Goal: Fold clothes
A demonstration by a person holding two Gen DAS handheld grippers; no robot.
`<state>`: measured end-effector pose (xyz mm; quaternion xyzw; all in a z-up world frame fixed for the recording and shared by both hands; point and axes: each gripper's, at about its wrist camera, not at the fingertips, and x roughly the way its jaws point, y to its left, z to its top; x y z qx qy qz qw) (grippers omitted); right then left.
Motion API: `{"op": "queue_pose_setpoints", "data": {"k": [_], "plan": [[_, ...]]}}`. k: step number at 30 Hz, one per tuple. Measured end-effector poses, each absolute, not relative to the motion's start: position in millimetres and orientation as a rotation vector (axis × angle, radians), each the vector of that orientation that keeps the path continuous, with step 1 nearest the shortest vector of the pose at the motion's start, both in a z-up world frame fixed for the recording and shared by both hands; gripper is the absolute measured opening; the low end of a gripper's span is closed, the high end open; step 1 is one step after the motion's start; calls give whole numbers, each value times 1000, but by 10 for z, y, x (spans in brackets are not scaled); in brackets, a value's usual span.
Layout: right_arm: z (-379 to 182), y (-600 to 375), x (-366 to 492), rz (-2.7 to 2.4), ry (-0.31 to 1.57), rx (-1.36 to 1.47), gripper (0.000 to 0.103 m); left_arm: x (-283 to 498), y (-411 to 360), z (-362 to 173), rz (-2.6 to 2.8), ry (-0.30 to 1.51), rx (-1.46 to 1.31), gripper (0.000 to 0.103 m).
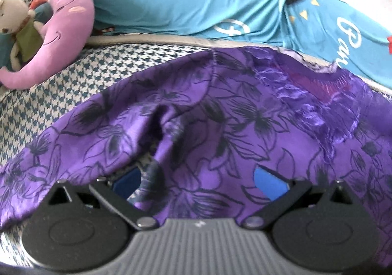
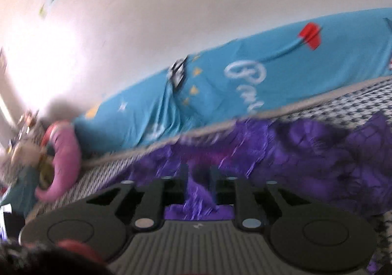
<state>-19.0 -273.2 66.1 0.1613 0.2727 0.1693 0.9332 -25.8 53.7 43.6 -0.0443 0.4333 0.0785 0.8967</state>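
Purple floral garment lies spread over the houndstooth bed cover, filling the left wrist view from 8 o'clock across to 3 o'clock; neck trim w/ shiny lace sits toward 2 o'clock, a deep crease runs down the middle; no neat squared edges show, so judging by that the fold is partway at most, and most of the cloth is left to bring over and flatten. Left gripper is spread wide, blue pads apart w/ fabric draped over and between them, nothing pinched. Right gripper is clenched on a bunch of the same purple cloth, fingers close together w/ fabric between; that view is blurred, so edge vs. mid-cloth I can't tell. Beyond the bed edge, at 12 to 2 o'clock, a turquoise sheet; pink elephant plush and a small bear at 10 o'clock.
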Motion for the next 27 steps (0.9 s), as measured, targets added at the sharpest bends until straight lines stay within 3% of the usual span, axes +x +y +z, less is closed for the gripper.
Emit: {"op": "queue_pose_setpoints", "data": {"k": [8, 21, 27], "plan": [[602, -2683, -205, 269, 598, 285, 29, -271, 686, 446, 169, 898, -126, 103], [212, -2151, -209, 269, 727, -54, 58, -258, 609, 433, 152, 909, -117, 103], [49, -2022, -190, 229, 720, -168, 57, -254, 613, 427, 151, 911, -116, 103]]}}
